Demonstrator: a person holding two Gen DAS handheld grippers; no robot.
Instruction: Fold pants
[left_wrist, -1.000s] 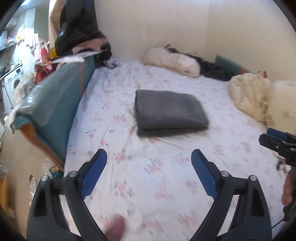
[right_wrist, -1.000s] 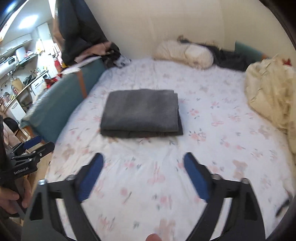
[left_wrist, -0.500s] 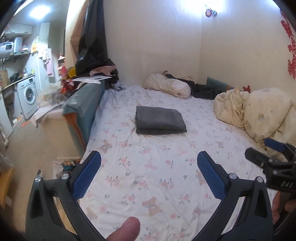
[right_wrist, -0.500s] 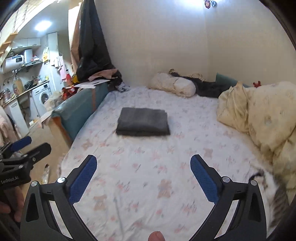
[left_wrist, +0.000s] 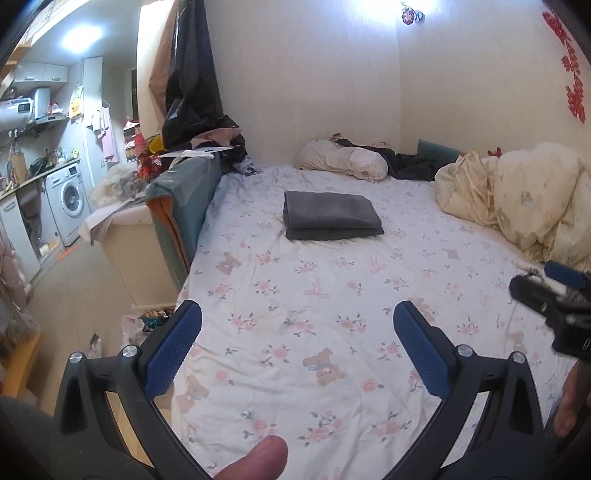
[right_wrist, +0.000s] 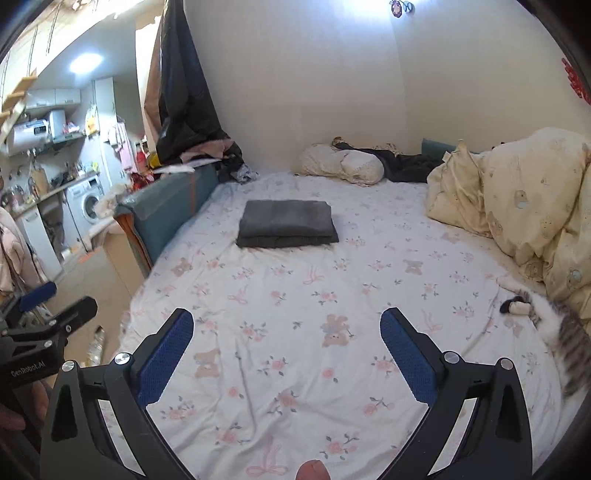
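The grey pants lie folded in a neat rectangle on the floral bed sheet, toward the far middle of the bed; they also show in the right wrist view. My left gripper is open and empty, held above the near part of the bed, far back from the pants. My right gripper is open and empty too, likewise well short of the pants. Each gripper shows at the edge of the other's view: the right one and the left one.
A cream duvet is heaped along the right side. A pillow and dark clothes lie at the headboard wall. A teal padded bed side stands left. A cat lies at the right edge. A washing machine stands beyond.
Both grippers have pulled back and up from the folded pants, which now look smaller and farther off. Both stay open and empty.
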